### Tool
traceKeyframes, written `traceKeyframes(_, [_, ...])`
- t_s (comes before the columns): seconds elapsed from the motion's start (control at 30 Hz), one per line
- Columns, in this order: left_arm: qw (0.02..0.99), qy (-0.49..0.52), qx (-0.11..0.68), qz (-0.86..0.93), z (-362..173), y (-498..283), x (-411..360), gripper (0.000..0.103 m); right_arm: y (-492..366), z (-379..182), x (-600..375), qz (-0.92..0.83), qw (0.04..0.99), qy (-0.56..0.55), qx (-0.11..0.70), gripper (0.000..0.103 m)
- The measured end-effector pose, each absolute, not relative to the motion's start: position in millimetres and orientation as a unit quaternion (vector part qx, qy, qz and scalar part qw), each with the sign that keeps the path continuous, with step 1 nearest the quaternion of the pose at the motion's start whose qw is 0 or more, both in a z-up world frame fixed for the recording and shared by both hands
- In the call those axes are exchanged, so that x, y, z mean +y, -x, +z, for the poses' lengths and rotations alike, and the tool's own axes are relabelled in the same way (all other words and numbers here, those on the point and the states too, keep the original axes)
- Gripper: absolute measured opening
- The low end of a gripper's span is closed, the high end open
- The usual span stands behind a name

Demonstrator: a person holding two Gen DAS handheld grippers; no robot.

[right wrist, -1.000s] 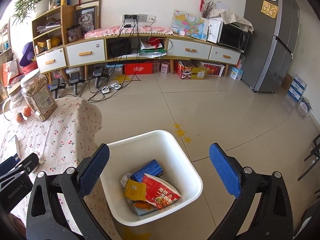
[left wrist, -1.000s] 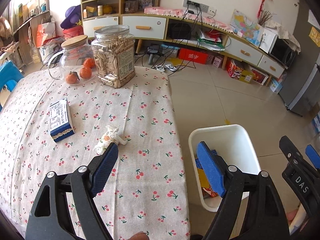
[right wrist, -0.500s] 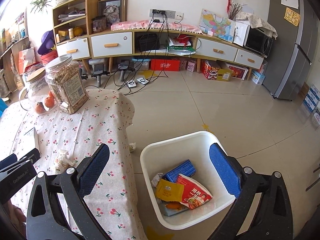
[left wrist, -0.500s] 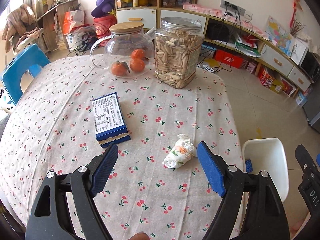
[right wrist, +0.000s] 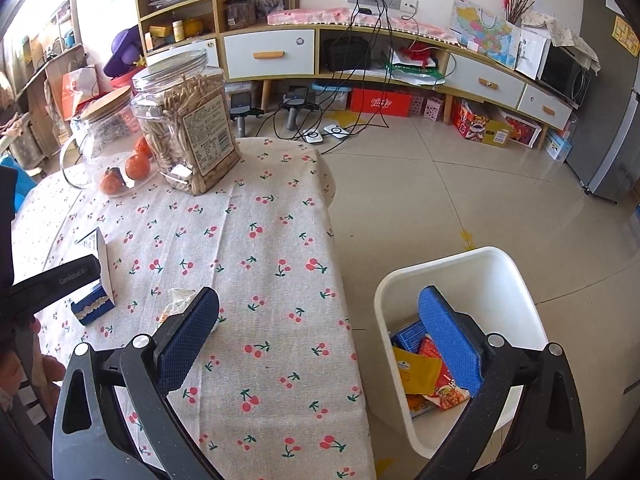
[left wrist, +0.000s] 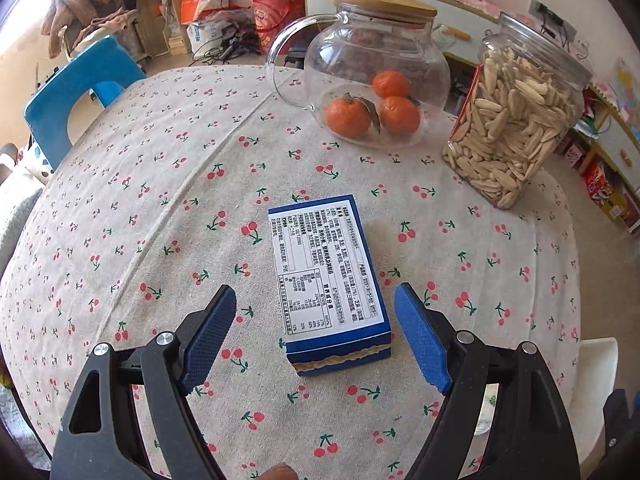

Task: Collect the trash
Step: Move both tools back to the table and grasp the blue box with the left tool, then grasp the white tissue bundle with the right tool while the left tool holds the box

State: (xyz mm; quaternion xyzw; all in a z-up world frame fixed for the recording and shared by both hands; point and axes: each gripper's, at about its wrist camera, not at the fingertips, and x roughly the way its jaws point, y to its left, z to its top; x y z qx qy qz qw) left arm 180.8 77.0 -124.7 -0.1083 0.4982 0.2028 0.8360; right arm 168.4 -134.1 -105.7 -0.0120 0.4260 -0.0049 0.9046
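A blue and white box (left wrist: 328,276) lies flat on the cherry-print tablecloth (left wrist: 160,200). My left gripper (left wrist: 316,336) is open and empty, its jaws straddling the box's near end just above the cloth. The box also shows in the right wrist view (right wrist: 94,280) with the left gripper on it. A crumpled white wrapper (right wrist: 176,300) lies on the cloth, partly hidden behind the left finger of my right gripper (right wrist: 320,340), which is open and empty over the table edge. A white bin (right wrist: 480,272) on the floor holds several wrappers (right wrist: 424,372).
A glass teapot with oranges (left wrist: 376,80) and a plastic jar of seeds (left wrist: 516,128) stand at the table's far side. A blue chair (left wrist: 76,92) stands far left. The bin's rim (left wrist: 596,380) shows right of the table. A low cabinet (right wrist: 360,52) lines the wall.
My left gripper has swung left from the crumpled wrapper and bin to the blue box and closed in on it. My right gripper has moved left from above the bin to the table edge.
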Motion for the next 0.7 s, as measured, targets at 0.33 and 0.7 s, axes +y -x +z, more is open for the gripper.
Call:
traceKeyframes(0.33, [0.832, 0.092, 0.512, 0.190, -145, -184, 97, 0.057, -178, -134, -87, 0.046, 0.885, 0.024, 0.464, 0.096])
traceKeyframes(0.7, [0.856, 0.140, 0.474, 0.153, -87, -111, 137, 0.057, -184, -156, -51, 0.077, 0.874, 0.043, 0.478, 0.087])
